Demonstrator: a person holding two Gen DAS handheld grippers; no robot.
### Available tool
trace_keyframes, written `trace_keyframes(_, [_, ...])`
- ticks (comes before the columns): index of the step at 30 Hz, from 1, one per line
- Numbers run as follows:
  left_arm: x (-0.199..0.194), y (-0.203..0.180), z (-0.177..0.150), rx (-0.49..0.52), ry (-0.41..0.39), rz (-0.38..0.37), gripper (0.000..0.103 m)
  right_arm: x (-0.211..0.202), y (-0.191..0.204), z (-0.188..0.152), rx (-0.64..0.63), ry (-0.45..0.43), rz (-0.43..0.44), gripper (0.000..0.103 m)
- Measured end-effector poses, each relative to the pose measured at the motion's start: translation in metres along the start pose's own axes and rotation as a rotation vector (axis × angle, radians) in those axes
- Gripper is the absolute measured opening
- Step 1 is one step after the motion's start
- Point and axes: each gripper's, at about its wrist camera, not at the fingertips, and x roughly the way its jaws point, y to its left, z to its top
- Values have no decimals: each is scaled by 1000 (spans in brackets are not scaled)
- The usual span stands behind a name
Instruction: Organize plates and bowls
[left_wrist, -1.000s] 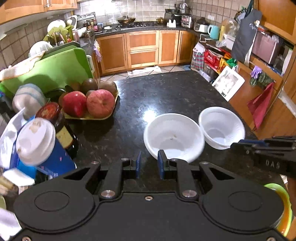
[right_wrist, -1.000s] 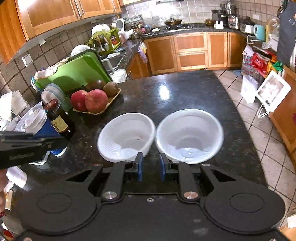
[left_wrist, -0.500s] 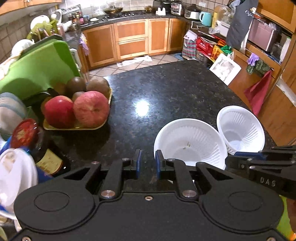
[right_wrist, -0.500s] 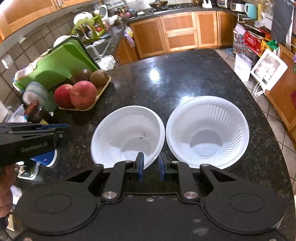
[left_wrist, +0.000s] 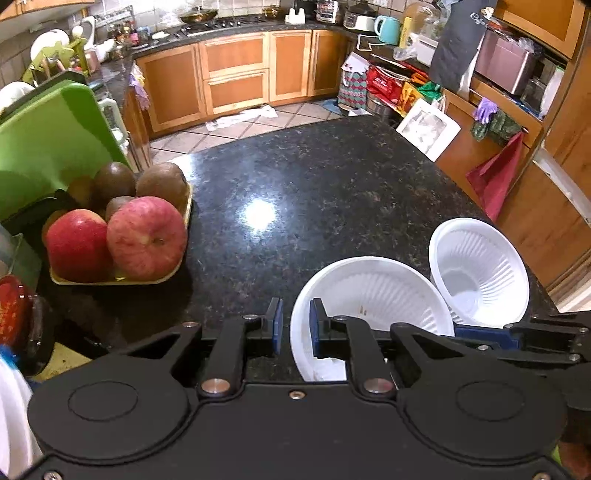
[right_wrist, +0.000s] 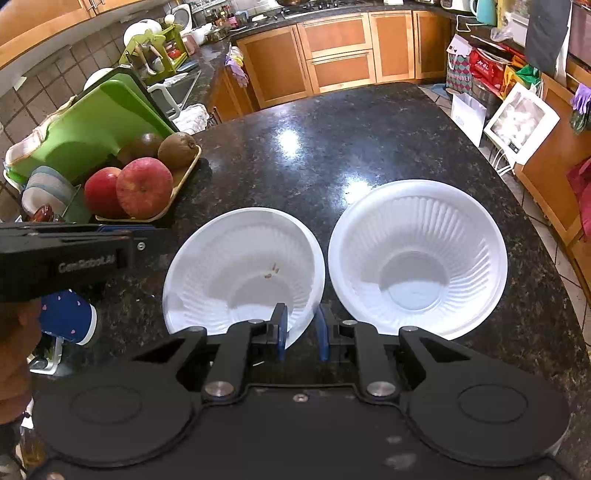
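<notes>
Your left gripper (left_wrist: 295, 325) is pinching the near rim of the speckled white bowl (left_wrist: 373, 295); your right gripper (right_wrist: 300, 328) sits nearly closed, empty, between both bowls. Lift gently, nest it into the clean bowl (right_wrist: 417, 258) rightward.

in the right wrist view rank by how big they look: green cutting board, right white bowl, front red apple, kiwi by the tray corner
1. right white bowl and green cutting board: look alike in size, and the bowl is nearer, so unranked
2. front red apple
3. kiwi
</notes>
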Motion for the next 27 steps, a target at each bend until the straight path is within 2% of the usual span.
trace_keyframes(19, [34, -4, -5, 20, 74, 26, 22, 6, 1, 3, -32, 11, -14, 21])
trace_keyframes(27, [23, -3, -14, 15, 61, 32, 20, 3, 2, 0, -61, 6, 0, 19])
